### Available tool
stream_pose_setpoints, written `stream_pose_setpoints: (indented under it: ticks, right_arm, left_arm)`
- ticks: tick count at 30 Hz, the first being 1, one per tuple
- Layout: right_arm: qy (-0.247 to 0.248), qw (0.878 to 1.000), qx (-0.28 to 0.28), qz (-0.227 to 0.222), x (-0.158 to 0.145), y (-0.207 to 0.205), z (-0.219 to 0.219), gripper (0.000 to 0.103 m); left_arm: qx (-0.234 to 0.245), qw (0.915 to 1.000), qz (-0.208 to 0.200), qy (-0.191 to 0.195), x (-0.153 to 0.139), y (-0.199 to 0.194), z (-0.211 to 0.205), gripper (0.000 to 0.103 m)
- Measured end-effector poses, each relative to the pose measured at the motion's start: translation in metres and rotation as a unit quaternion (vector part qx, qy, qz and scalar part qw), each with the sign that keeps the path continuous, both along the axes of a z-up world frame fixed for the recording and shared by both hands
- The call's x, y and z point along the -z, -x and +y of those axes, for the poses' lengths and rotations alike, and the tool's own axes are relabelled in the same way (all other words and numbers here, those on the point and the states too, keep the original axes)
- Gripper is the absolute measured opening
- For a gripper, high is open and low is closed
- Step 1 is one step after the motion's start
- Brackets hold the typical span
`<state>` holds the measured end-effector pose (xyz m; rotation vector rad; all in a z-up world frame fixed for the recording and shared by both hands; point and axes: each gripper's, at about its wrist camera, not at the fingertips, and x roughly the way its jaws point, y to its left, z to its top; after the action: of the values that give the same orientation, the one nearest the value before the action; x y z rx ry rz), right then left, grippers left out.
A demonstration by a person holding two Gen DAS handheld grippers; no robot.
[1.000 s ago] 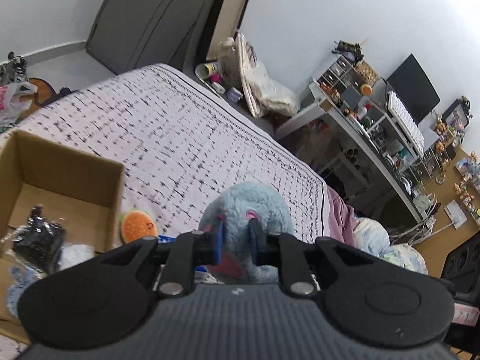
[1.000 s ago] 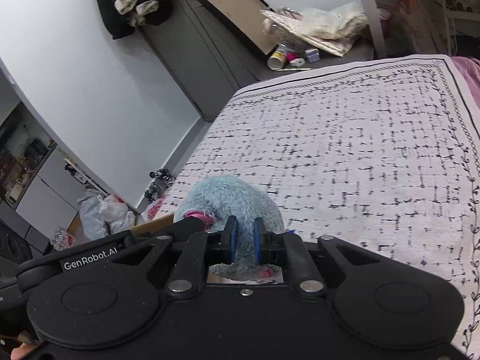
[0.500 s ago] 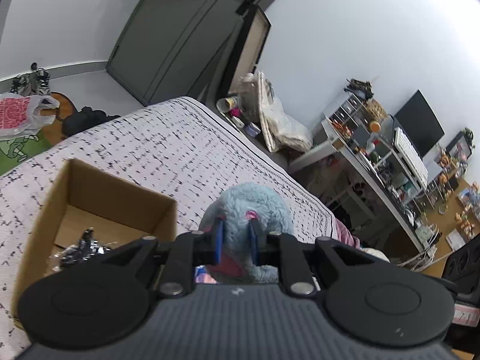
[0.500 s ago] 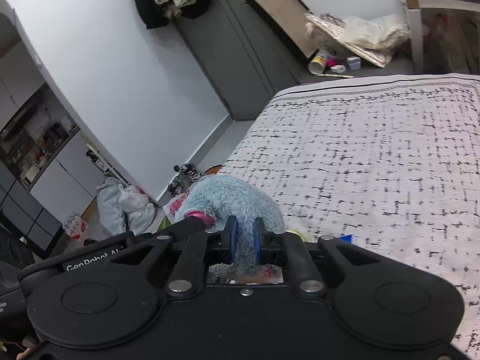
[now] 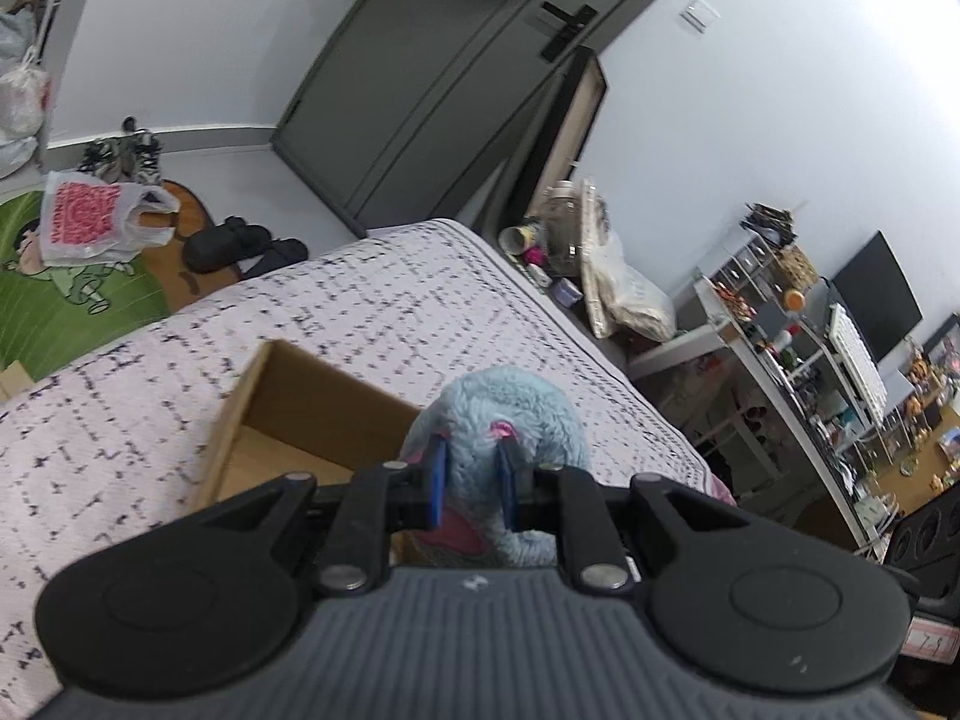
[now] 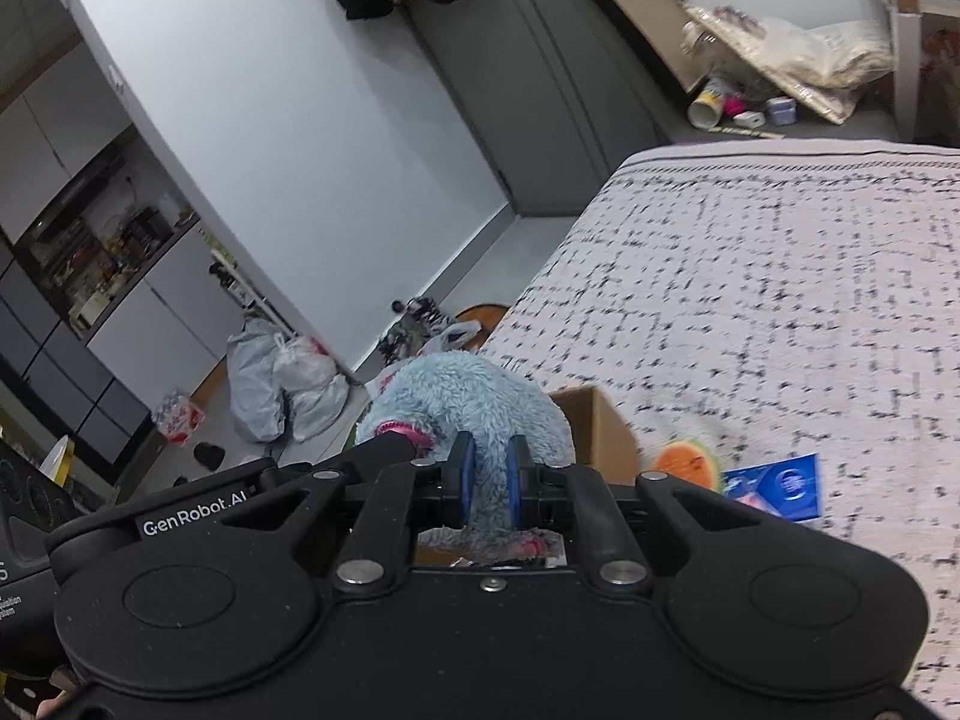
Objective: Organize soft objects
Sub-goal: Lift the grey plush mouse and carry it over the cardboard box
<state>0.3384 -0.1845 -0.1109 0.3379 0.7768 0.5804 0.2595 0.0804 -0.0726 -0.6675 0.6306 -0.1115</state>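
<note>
Bedroom, patterned bed: both grippers carried the blue plush up and over the box.

The bed with the white black-flecked cover [image 5: 420,300] filled the room between the grey door and the cluttered desk, and over the last second both views had swung higher, so the open brown cardboard box [image 5: 300,414] slid from the left edge to just in front of the fingers. The fluffy light-blue plush toy with pink trim [image 5: 510,414] stayed off the cover, the left gripper [image 5: 471,483] clamped on one side and the right gripper [image 6: 487,480] pinching another fold. A small orange watermelon-slice plush [image 6: 687,459] and a blue packet [image 6: 780,486] lay beside the box. I judged the toy was nearly placed for lowering into the box.
</note>
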Motion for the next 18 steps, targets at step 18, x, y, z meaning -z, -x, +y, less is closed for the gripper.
stream_pose_setpoints:
  ticks: [18]
  right_arm:
    - [0.040, 0.999, -0.009, 0.024, 0.039, -0.023, 0.054, 0.012]
  left_arm:
    - [-0.020, 0.9982, 0.057, -0.006, 0.058, -0.033, 0.037, 0.017]
